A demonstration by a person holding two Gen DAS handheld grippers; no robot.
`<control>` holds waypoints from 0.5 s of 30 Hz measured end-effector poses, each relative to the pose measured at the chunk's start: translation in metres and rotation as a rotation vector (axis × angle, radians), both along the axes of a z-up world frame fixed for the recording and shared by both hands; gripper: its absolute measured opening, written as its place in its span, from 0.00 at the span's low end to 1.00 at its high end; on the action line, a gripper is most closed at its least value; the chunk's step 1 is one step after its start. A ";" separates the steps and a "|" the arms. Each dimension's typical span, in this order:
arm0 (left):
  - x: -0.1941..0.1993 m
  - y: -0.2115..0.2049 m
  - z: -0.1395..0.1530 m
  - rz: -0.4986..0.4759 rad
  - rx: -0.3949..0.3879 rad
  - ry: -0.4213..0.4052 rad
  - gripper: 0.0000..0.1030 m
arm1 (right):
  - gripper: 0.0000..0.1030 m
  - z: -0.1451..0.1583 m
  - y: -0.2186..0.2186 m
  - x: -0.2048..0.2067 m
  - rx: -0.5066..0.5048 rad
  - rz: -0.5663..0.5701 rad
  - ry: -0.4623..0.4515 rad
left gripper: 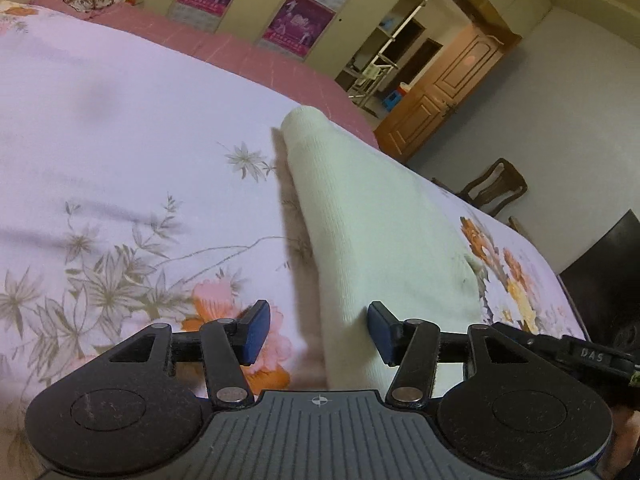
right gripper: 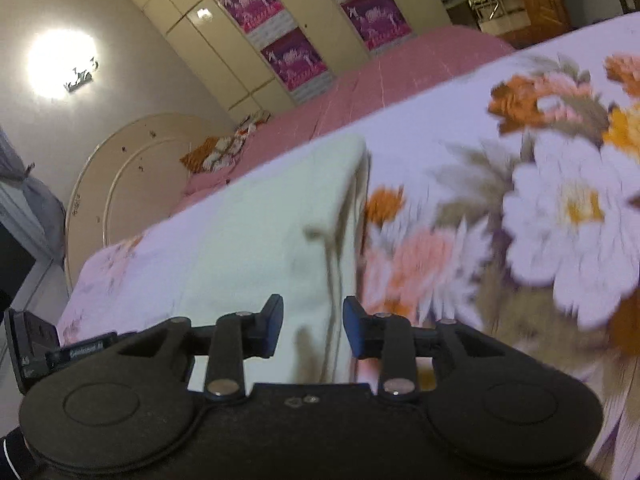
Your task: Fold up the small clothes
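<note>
Both the left claw (left gripper: 318, 330) and right claw (right gripper: 313, 327) hang open, gripping nothing, straddling opposite edges of the pale knit garment (left gripper: 360, 216) lying on the floral bedspread (left gripper: 120, 160); closing too deep could pinch bedspread too.

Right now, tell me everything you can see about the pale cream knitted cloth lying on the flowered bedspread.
The pale cream knitted cloth is a soft, finely ribbed fabric, folded into a long band with a rounded far end. It lies flat on the lilac flowered bedspread, near the bed's edge. One long side shows stacked layers and a loose thread in the right wrist view. Its near end sits between the open blue-padded fingers of the left gripper and of the right gripper; whether either is touching it is unclear.
</note>
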State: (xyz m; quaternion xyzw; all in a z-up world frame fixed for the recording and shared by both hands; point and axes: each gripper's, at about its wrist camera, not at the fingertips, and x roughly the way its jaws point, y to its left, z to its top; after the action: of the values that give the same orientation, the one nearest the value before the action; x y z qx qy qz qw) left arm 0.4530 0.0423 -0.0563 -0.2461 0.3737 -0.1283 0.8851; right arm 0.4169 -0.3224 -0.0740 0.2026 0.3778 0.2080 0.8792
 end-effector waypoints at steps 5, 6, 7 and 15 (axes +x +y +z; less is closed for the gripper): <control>0.002 -0.013 0.000 -0.019 0.080 -0.005 0.52 | 0.30 -0.009 0.015 0.005 -0.028 0.014 0.042; 0.001 -0.013 0.001 -0.021 0.085 -0.007 0.52 | 0.30 -0.010 0.016 0.005 -0.027 0.017 0.044; 0.001 -0.013 0.001 -0.018 0.086 -0.006 0.52 | 0.30 -0.012 0.018 0.004 -0.031 0.020 0.045; -0.011 -0.027 0.010 -0.049 0.071 -0.009 0.52 | 0.05 0.016 0.029 -0.009 -0.205 0.027 -0.036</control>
State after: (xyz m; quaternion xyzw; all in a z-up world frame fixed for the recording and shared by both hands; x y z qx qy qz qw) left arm 0.4421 0.0153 -0.0461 -0.2047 0.3798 -0.1378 0.8915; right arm 0.4076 -0.2935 -0.0582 0.1029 0.3842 0.1839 0.8989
